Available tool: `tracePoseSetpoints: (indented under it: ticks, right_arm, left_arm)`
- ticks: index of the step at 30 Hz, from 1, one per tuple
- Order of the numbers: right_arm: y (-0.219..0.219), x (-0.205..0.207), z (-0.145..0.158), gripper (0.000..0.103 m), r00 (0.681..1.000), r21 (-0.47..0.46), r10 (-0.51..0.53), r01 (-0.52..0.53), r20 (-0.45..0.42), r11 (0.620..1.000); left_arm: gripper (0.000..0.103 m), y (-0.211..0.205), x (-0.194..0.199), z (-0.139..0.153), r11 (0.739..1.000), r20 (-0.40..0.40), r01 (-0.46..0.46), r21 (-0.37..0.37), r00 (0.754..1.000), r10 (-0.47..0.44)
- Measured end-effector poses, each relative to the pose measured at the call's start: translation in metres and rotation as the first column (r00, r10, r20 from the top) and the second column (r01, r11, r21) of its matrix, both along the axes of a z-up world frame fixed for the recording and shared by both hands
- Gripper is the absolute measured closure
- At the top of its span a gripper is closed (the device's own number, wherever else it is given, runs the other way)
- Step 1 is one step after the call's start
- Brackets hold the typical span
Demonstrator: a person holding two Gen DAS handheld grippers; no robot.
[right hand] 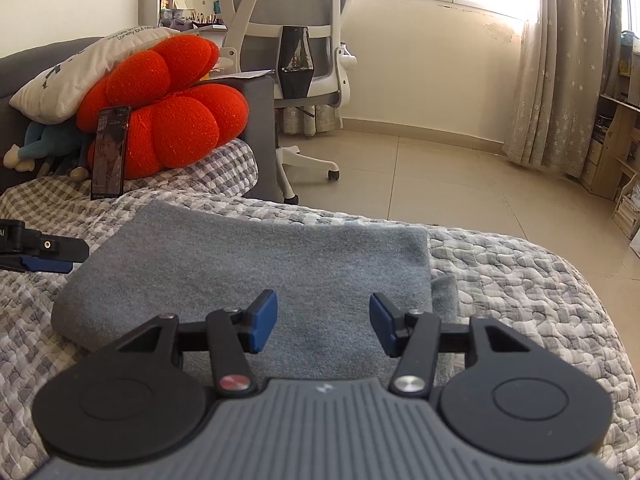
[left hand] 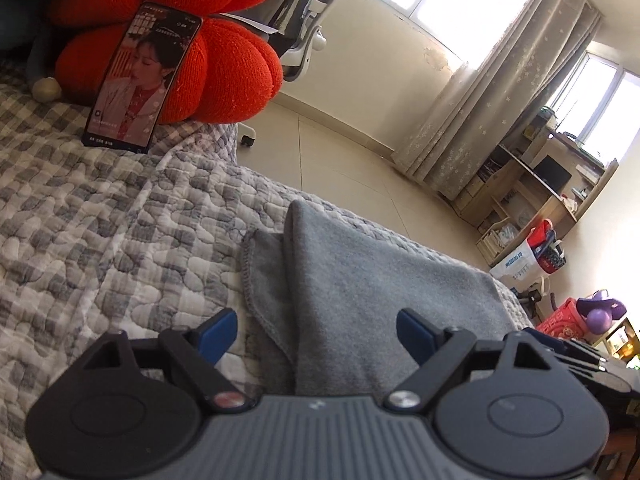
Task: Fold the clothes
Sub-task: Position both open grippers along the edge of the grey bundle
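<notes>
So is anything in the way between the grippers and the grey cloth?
No. The grey cloth lies bare right under the open right gripper and left gripper. The phone stands farther back.

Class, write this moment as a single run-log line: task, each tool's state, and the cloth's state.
task: fold clothes | left tool: open, empty | right tool: open, empty | grey cloth: folded, flat on checked quilt | phone: leaning on red cushion

Open quilted bed [right hand: 520,280] around the folded grey cloth [right hand: 260,264], bare quilt to its left, red cushion [right hand: 172,120] and propped phone [right hand: 109,152] blocking the far end, left hand-held gripper [right hand: 44,256] beside the cloth's left edge
</notes>
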State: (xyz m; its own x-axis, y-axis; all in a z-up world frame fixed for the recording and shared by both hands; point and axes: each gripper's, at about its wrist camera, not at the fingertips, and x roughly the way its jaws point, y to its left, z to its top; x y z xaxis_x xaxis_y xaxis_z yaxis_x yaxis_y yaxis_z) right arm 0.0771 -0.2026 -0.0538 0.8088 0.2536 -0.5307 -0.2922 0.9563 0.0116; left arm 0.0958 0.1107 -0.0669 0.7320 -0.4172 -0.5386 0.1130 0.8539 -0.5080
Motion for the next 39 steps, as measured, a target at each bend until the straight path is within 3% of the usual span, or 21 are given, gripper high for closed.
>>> tracePoseSetpoints:
  ticks: [9, 13, 33, 39]
  right_arm:
    - [0.023, 0.004, 0.004, 0.048, 0.999, 0.03, 0.033, -0.033, -0.001, 0.999]
    - [0.032, 0.007, 0.003, 0.048, 0.999, 0.042, 0.045, -0.044, -0.008, 0.998]
    - [0.044, 0.015, -0.016, 0.048, 0.997, 0.15, 0.058, -0.048, -0.06, 0.988]
    - [0.042, 0.011, -0.016, 0.071, 0.997, 0.19, 0.062, -0.052, -0.051, 0.98]
  left_arm:
    - [0.019, 0.008, 0.015, -0.011, 0.991, -0.134, -0.006, -0.134, 0.991, -0.012]
    - [0.038, 0.01, 0.018, -0.024, 0.979, -0.192, -0.012, -0.203, 0.981, -0.027]
    - [0.039, 0.005, 0.022, -0.03, 0.972, -0.221, -0.067, -0.225, 0.975, 0.016]
    - [0.041, 0.002, 0.019, -0.033, 0.972, -0.193, -0.077, -0.22, 0.981, 0.034]
